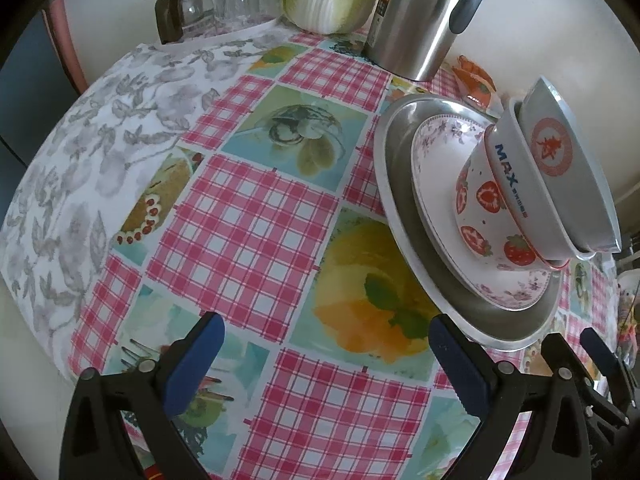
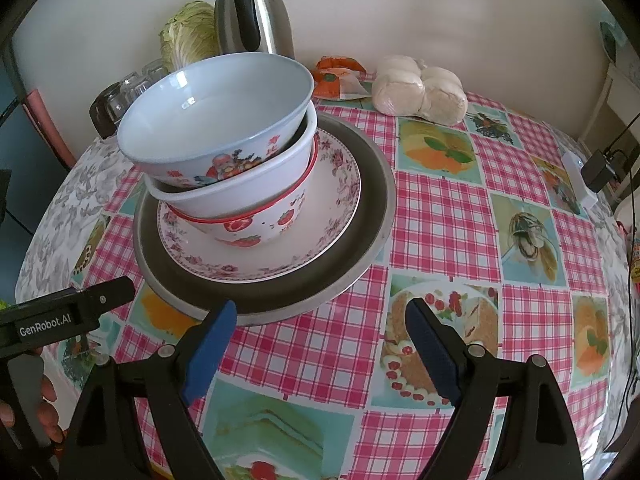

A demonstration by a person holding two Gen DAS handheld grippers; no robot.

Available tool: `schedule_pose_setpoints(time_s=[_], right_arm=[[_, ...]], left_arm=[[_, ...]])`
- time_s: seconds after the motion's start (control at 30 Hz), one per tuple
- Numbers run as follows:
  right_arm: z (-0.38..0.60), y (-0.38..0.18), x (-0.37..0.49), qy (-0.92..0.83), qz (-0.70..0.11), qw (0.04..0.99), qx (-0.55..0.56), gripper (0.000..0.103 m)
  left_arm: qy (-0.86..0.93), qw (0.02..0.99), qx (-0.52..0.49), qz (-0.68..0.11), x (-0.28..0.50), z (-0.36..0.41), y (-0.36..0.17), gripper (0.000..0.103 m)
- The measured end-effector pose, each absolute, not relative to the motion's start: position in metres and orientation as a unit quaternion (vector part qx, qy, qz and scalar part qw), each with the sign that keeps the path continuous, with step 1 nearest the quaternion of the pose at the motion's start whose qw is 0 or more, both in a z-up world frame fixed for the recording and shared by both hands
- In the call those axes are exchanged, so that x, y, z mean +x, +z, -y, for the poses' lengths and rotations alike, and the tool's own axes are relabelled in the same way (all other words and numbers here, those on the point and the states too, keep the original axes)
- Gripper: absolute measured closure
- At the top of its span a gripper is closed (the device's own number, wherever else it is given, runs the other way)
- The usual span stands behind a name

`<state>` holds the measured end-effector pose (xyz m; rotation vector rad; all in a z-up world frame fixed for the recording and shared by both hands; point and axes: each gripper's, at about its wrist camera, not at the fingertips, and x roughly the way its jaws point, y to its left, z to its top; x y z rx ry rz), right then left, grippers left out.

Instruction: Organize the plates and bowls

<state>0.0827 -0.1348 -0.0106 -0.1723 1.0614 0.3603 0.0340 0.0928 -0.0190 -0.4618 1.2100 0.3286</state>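
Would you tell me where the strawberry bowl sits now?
The strawberry bowl is lowest of three stacked bowls, resting on the floral plate inside the metal tray, left of centre in the right wrist view.

Brushed metal tray [image 2: 372,216], glossy ceramic bowls [image 2: 216,120], shiny plastic tablecloth [image 2: 440,220]

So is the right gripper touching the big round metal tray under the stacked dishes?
Apart. In the right wrist view, the right gripper is open, both blue fingertips short of the round metal tray, with checked tablecloth showing between the right-hand fingertip and the rim.
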Motion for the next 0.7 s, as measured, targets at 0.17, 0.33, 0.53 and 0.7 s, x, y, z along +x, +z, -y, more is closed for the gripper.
schedule_pose_setpoints(time_s=[0.17,0.33,0.53,0.7], right_arm=[[0.1347,-0.0115,0.0836,0.169,-0.503,0.843,-0.082,0.016],[0.1340,-0.0136,0.0849,0.168,-0.506,0.842,-0.081,0.016],[0.1340,-0.0165,0.0857,0.166,-0.508,0.841,-0.080,0.014],[0.1345,-0.0169,0.0861,0.165,-0.507,0.842,-0.080,0.008]], left_arm=[[0.153,0.787,-0.213,-0.558,0.0345,-0.0962,-0.0190,0.000],[0.153,0.788,-0.212,-0.558,0.0350,-0.0956,-0.0190,0.000],[0.152,0.789,-0.217,-0.554,0.0336,-0.0949,-0.0178,0.000],[0.158,0.797,-0.212,-0.543,0.0306,-0.0928,-0.0115,0.000]])
